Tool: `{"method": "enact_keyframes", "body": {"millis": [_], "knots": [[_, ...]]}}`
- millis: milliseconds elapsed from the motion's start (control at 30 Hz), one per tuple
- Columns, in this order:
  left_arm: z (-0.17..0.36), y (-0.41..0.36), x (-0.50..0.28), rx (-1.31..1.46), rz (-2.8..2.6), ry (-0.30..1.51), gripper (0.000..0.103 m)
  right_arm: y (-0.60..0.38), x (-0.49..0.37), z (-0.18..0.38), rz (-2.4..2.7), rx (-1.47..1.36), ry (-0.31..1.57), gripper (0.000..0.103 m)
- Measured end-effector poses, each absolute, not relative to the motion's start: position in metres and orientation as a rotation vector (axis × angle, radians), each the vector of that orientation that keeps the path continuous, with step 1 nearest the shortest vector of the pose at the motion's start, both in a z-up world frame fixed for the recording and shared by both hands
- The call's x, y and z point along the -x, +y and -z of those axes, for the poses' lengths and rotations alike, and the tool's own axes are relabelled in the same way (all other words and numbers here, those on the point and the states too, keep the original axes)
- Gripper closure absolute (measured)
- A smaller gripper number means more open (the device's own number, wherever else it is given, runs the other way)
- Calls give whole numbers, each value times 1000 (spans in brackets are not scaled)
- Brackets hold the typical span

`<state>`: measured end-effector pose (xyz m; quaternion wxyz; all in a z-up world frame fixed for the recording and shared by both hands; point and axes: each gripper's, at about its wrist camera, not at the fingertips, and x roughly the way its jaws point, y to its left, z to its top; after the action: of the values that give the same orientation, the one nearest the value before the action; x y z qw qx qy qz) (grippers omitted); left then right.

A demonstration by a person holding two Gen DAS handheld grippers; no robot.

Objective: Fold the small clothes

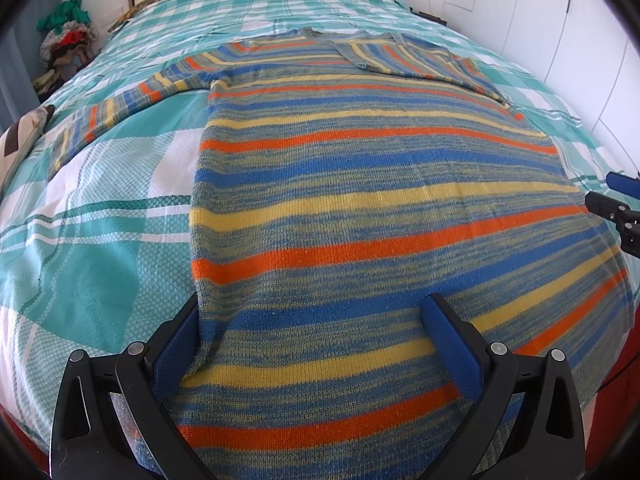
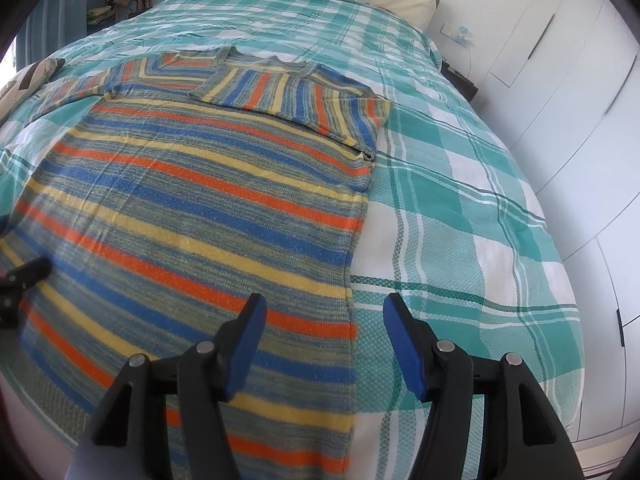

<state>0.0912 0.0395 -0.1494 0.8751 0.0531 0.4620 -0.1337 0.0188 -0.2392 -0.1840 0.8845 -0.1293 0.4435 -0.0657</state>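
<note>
A striped knit sweater (image 1: 360, 184) in blue, orange, yellow and grey lies flat on the bed, hem towards me. Its right sleeve (image 2: 296, 96) is folded across the chest; its left sleeve (image 1: 120, 112) stretches out to the left. My left gripper (image 1: 316, 320) is open, its jaws straddling the sweater's lower left edge near the hem. My right gripper (image 2: 324, 320) is open over the sweater's lower right edge (image 2: 352, 280); it also shows at the right in the left wrist view (image 1: 616, 200). The sweater also fills the left half of the right wrist view (image 2: 192, 208).
The bed has a teal and white checked cover (image 2: 460, 208). A cream pillow (image 2: 404, 0) lies at the head. White wardrobe doors (image 2: 580, 100) stand to the right. A pile of clothes (image 1: 68, 40) sits at the far left. A patterned cushion (image 1: 24, 132) lies at the left edge.
</note>
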Motion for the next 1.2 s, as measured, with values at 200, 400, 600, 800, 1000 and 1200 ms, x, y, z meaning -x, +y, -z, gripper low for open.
{"method": "enact_keyframes", "body": {"millis": [200,400,600,800,1000,1200], "knots": [[150,39,-91,-111,278,964,0,-244,-18,185,167,271,923,38],[150,39,-91,-112,276,963,0,-245,-18,186,183,275,919,37],[150,39,-91,-112,276,962,0,-250,-18,187,211,266,924,37],[150,39,-91,-113,275,962,0,-252,-18,188,213,261,927,37],[138,44,-94,-72,273,1048,2,-254,-17,187,199,235,918,37],[78,109,-125,67,267,976,2,-257,-16,179,184,192,875,37]]}}
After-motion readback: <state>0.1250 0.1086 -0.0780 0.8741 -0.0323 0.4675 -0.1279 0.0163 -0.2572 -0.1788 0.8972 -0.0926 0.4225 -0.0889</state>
